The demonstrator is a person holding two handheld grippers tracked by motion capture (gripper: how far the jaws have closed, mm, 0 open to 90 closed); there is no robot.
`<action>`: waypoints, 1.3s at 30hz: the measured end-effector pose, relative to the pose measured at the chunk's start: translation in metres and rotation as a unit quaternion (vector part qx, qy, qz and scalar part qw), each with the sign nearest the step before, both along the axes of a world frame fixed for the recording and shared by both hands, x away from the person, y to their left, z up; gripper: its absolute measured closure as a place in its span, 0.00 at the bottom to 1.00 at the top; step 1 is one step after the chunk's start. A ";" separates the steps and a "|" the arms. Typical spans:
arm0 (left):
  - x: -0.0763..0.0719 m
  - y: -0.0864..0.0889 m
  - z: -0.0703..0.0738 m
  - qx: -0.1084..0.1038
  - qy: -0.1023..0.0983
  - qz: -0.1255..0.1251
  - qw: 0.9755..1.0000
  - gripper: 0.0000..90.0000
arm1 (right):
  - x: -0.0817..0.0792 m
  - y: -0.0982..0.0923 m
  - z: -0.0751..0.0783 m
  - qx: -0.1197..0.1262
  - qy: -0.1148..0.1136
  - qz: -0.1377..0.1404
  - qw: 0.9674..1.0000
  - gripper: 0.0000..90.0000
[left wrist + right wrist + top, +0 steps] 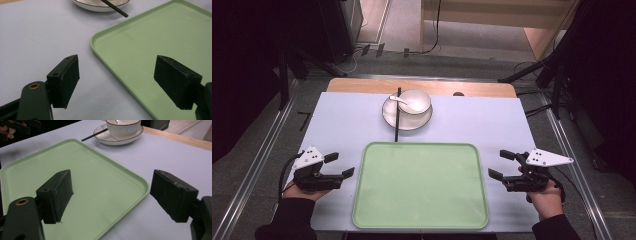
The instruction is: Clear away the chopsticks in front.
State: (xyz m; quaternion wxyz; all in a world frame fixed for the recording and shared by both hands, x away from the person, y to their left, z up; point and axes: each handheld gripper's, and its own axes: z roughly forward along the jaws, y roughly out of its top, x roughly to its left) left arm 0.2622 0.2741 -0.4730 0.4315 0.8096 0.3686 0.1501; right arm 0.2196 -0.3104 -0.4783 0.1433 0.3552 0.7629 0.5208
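Green tray lies flat and bare on the counter, at its near edge, between the two grippers. Left gripper: jaws wide, nothing between them, hovering just beside the tray's left rim. Right gripper: jaws wide, also empty, just off the right rim. Both point inward toward the tray; neither touches it. Reads as the start position, no grasp yet made. Next move probably a reach across the tray to the dishes behind it. Beyond the far rim, near but apart: white bowl with a spoon in it, standing on a plate. A black chopstick lies across the plate, tip toward the tray; easily knocked when lifting the bowl.
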 end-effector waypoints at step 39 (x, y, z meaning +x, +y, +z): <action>0.014 0.009 0.005 -0.034 0.061 0.066 0.995 0.37 | -0.005 -0.001 0.000 -0.001 -0.001 0.001 1.000 0.21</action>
